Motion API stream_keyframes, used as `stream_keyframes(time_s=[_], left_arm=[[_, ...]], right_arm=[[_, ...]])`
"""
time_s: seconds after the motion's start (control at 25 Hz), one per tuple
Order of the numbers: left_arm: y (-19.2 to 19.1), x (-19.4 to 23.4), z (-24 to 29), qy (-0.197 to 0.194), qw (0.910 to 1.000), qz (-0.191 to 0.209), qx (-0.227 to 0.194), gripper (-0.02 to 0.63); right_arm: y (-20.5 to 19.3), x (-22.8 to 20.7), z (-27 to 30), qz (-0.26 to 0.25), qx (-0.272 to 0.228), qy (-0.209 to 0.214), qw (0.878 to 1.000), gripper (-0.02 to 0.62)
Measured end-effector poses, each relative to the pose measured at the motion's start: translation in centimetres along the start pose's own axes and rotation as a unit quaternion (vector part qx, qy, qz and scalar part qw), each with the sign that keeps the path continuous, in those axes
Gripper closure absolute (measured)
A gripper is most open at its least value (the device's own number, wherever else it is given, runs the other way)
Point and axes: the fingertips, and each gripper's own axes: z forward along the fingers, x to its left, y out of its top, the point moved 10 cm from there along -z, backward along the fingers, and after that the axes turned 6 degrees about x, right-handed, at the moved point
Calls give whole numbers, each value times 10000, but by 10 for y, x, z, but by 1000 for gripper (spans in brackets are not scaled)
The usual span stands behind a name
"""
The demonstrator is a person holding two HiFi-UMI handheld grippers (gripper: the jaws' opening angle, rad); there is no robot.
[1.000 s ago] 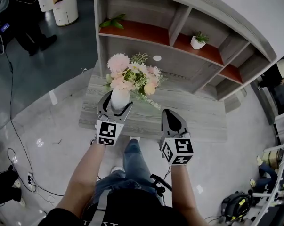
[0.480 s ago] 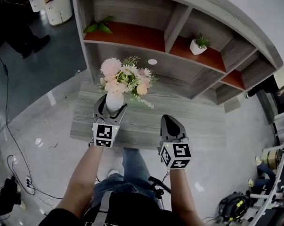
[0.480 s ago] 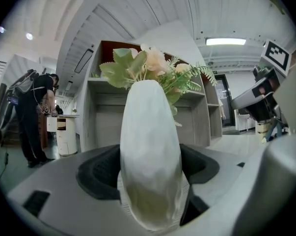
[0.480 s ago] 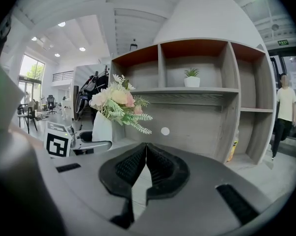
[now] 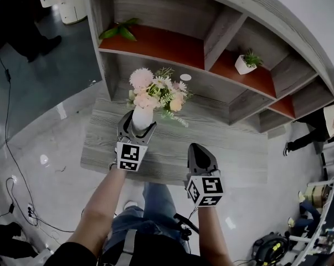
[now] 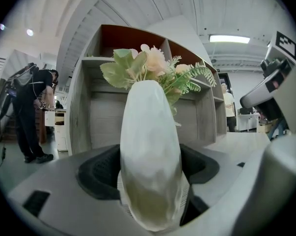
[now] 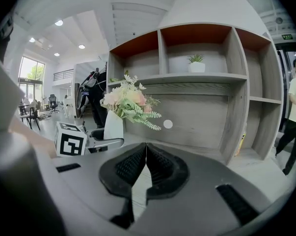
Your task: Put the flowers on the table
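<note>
A white vase (image 5: pixel 142 117) of pink and cream flowers (image 5: pixel 155 91) hangs over the left part of the grey wooden table (image 5: pixel 233 151). My left gripper (image 5: pixel 138 127) is shut on the vase's body. In the left gripper view the vase (image 6: pixel 150 151) fills the gap between the pads, with the flowers (image 6: pixel 152 68) above. Whether its base touches the table is hidden. My right gripper (image 5: pixel 201 158) is over the table's front edge, shut and empty; its pads meet in the right gripper view (image 7: pixel 147 163). From there the vase (image 7: pixel 113 126) and flowers (image 7: pixel 125 98) show at the left.
A grey shelf unit (image 5: pixel 222 32) stands behind the table, with a small potted plant (image 5: pixel 245 64) and green leaves (image 5: pixel 118 31) in it. A person (image 5: pixel 22 35) stands at far left, another (image 5: pixel 316 132) at right. Cables (image 5: pixel 14 195) lie on the floor.
The left gripper keeps its hold on the vase, at about the same spot over the table. The head view has swung a little, and a person's legs have come into view at the right.
</note>
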Motion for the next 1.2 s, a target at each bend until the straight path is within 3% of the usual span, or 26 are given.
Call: stream_keyframes(time_s=[0.44, 1.2], left_arm=[[-3, -2, 26, -33, 10000, -28, -60, 232], [-11, -6, -1, -350, 9988, 198, 268, 232]], right_arm=[[-8, -8, 17, 60, 247, 21, 9997, 580], [-8, 10, 6, 237, 155, 207, 9994, 578]])
